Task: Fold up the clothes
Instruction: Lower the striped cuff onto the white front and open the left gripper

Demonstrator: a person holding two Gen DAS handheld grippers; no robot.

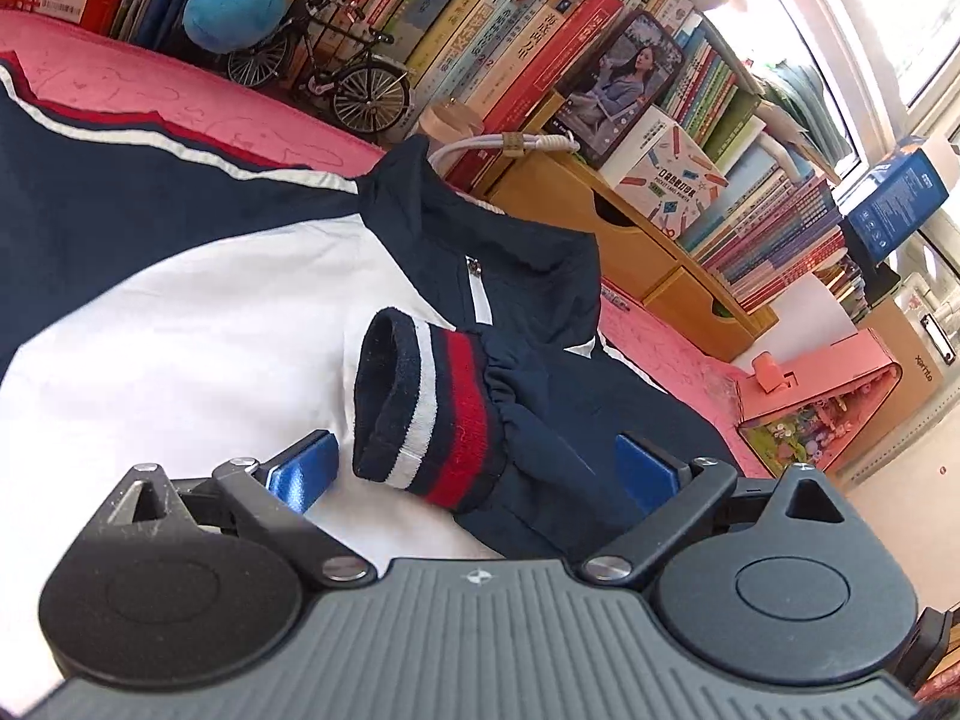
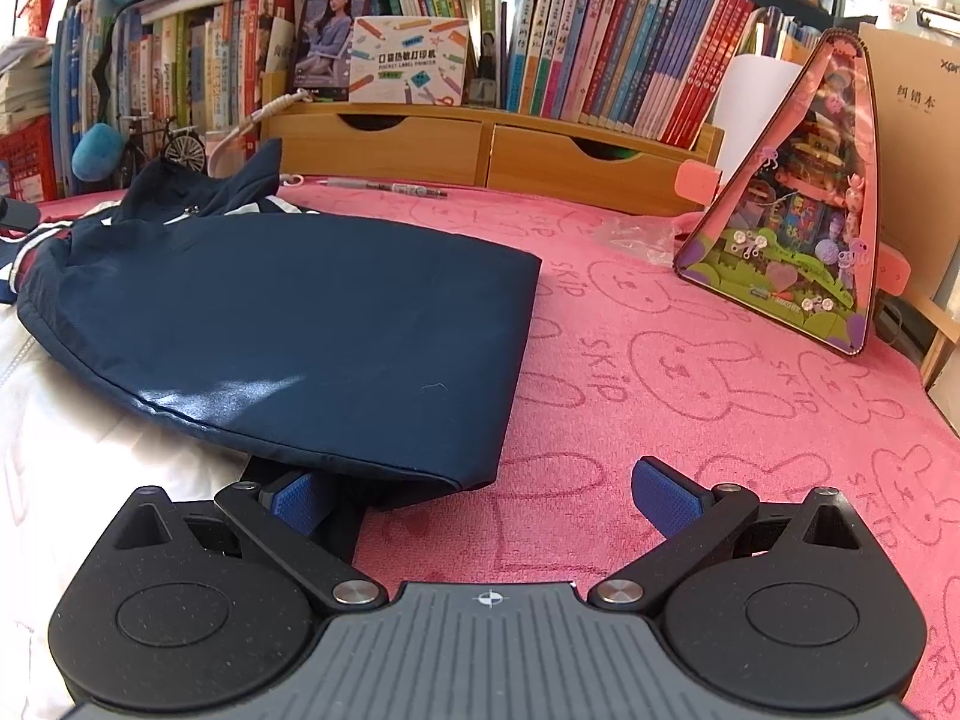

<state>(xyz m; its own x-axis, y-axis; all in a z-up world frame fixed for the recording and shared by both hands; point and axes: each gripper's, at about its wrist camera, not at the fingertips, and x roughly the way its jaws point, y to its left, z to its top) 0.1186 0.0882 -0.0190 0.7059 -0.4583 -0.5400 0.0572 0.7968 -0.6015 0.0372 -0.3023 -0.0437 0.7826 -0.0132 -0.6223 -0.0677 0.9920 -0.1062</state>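
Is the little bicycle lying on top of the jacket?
No. The little bicycle stands on the pink cloth by the books, clear of the jacket.

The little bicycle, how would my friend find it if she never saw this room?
Start at the long row of books behind the pink cloth. At their foot, beside a blue plush ball, stands the bicycle. It is the only thing there with thin black frame and two spoked wheels.
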